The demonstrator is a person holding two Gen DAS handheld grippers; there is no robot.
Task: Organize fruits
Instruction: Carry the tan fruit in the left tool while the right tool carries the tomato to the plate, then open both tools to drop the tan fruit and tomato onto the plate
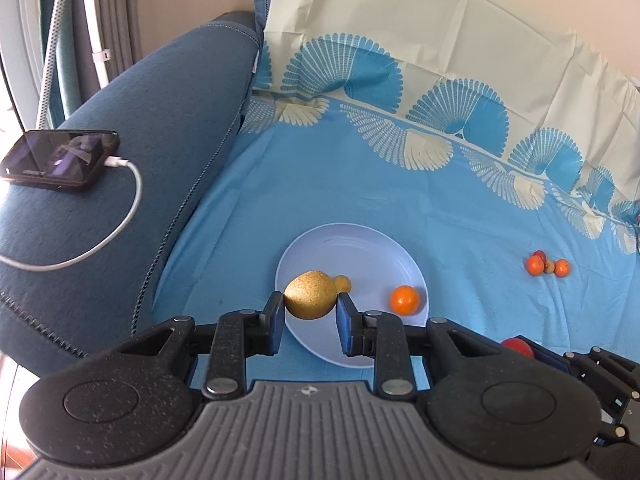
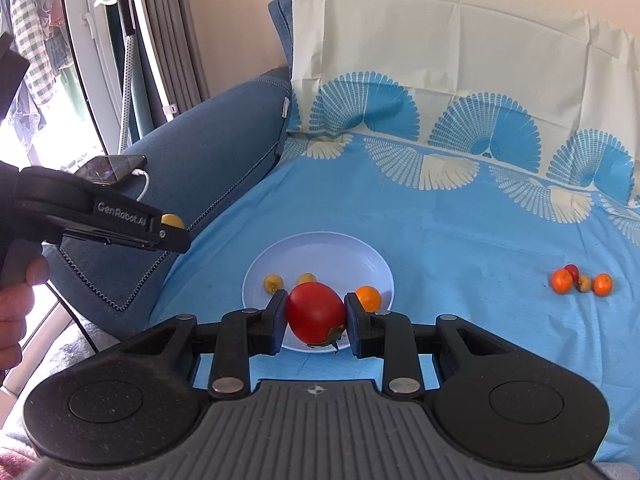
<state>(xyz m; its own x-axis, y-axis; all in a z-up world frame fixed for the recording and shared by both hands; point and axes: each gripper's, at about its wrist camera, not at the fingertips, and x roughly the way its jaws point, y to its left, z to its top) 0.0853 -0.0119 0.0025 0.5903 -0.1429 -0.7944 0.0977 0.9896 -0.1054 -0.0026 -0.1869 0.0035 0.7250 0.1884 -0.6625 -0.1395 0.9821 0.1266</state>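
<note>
Gripping a speckled yellow pear (image 1: 310, 295), the left gripper (image 1: 310, 312) hangs over the near edge of the white plate (image 1: 352, 244); its blue pads press both sides of the fruit. The right gripper (image 2: 316, 320) likewise clamps a red tomato (image 2: 315, 313), stem downward, over the plate's near rim. On the plate lie an orange mandarin (image 2: 368, 297) and two small yellow fruits (image 2: 273, 281). Well right of the plate, a cluster of small fruits (image 2: 582, 279) rests on the blue patterned sheet (image 2: 460, 232). Left of the plate, a phone (image 1: 60, 160) sits on the sofa armrest (image 1: 168, 128).
</note>
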